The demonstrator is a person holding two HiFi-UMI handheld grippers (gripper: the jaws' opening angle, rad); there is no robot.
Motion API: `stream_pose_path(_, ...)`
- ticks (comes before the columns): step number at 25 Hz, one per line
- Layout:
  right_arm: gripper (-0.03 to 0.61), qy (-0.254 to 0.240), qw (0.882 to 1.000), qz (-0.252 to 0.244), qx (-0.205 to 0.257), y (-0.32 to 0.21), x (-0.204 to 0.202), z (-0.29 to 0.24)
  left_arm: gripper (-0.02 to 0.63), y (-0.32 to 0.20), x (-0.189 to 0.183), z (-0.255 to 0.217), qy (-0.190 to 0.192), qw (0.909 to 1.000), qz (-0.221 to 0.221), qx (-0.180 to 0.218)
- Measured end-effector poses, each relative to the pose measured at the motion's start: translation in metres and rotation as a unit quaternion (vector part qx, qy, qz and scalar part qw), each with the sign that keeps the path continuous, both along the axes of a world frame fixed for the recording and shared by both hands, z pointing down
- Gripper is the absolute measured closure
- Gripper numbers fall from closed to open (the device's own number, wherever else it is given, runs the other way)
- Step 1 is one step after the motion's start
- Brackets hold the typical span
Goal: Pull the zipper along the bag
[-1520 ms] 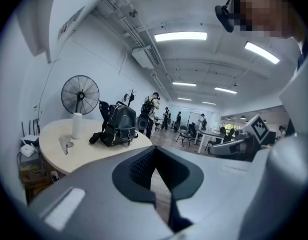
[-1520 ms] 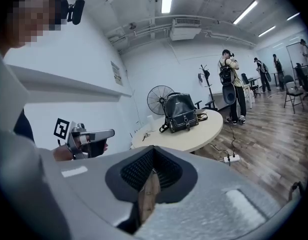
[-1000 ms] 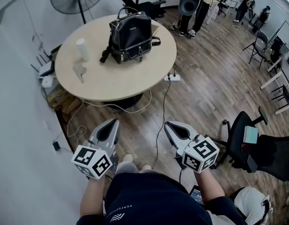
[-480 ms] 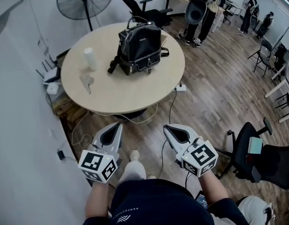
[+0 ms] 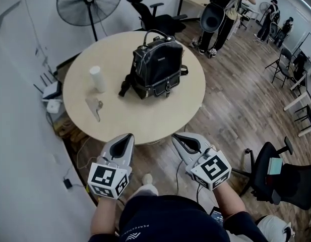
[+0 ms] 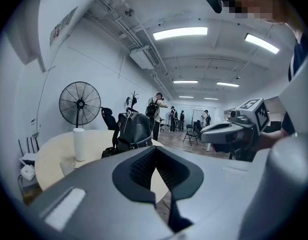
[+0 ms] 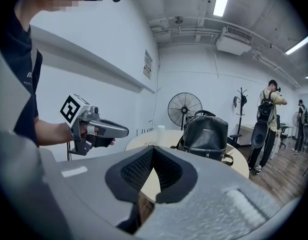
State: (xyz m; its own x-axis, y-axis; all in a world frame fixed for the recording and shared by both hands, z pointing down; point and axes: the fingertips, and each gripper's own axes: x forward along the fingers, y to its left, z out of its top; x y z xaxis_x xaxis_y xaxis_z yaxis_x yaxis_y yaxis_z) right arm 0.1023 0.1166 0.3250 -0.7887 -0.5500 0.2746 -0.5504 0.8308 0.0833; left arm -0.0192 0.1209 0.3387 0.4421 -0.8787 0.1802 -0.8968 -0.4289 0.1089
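Hovering well short of bag (image 5: 158, 64); right gripper (image 5: 176, 137) jaws closed, left gripper (image 5: 128, 137) jaws just opened slightly, empty.

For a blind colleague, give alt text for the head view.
A black backpack stands on a round table. The left gripper and right gripper, both empty, point toward it; the left's fingers have just been opening slightly.

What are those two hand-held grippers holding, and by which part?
Nothing. The left hand-held gripper has just been opening its jaws slightly; the right hand-held gripper is shut; nothing is between either pair. The black bag sits apart on the table.
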Motion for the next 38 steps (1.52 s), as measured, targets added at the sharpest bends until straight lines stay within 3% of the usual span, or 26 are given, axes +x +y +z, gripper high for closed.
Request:
stream_pose_path(13,0.575,0.051,0.999,-0.003,0.011,-0.076,-0.046,0.003,0.598,-0.069,-0.047,0.021,-0.013,0.9994,-0.020,-0.024)
stream_pose_path(18,0.575,0.045,0.998,-0.020,0.046,-0.121,-0.057,-0.017,0.598,-0.100,-0.051,0.016,-0.008,0.9992,-0.033,-0.020)
stream_pose_path(25,0.540,0.090,0.989,-0.076,0.091,-0.175,-0.069,-0.029,0.598,-0.151,-0.049,0.001,-0.007,0.9972,-0.074,-0.001)
stream_pose_path(33,0.511,0.092,0.981,-0.132,0.110,-0.226,-0.082,-0.034,0.598,-0.195,-0.040,-0.007,-0.004,0.9945,-0.104,0.009)
stream_pose_path(38,0.489,0.134,0.967,-0.170,0.133,-0.244,-0.096,-0.033,0.598,-0.209,-0.048,-0.008,0.002,0.9922,-0.124,0.014)
